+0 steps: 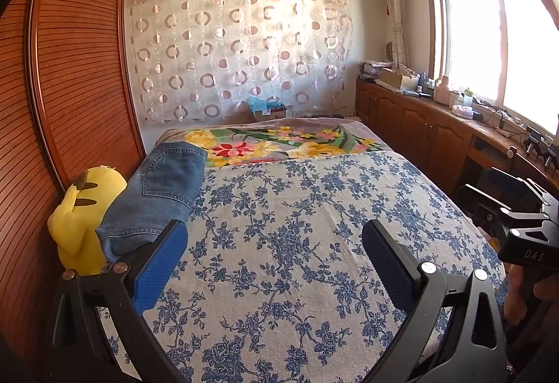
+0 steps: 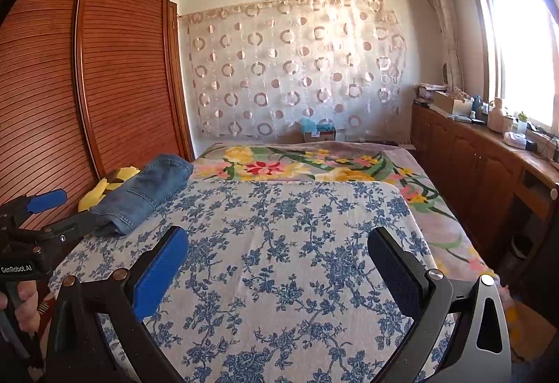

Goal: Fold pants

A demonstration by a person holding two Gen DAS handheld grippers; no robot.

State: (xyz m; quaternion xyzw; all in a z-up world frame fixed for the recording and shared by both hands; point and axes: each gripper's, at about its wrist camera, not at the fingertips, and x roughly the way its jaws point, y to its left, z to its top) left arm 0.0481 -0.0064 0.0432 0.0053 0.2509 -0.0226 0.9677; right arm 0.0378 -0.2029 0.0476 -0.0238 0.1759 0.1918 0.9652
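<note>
Blue-flowered sheet (image 1: 297, 243): covers the near part of the bed, flat and bare across its middle; a bright floral blanket (image 1: 279, 142) shows beyond it at the far end.

Wardrobe (image 1: 70, 68): slatted wood, close along the bed's left edge.

Jeans (image 1: 164, 187): already a compact folded bundle, lying along the left edge of the sheet, back pocket up, partly resting on the toy.

Yellow plush toy (image 1: 80, 218): wedged between the jeans and the wardrobe, touching both.

Left gripper (image 1: 276, 260): spread wide, nothing between the pads, hovering above the sheet with its left finger just beside the bundle's near end.

Right gripper (image 2: 279, 264): also spread wide and empty, over the sheet's middle, well apart from the jeans.

Step in hand: by my reading the fold is finished, or nearly so.

Doing it well: if tidying remains, I would press the near end flat with the left pads, square the edges, and keep the bundle from tipping off the toy.
</note>
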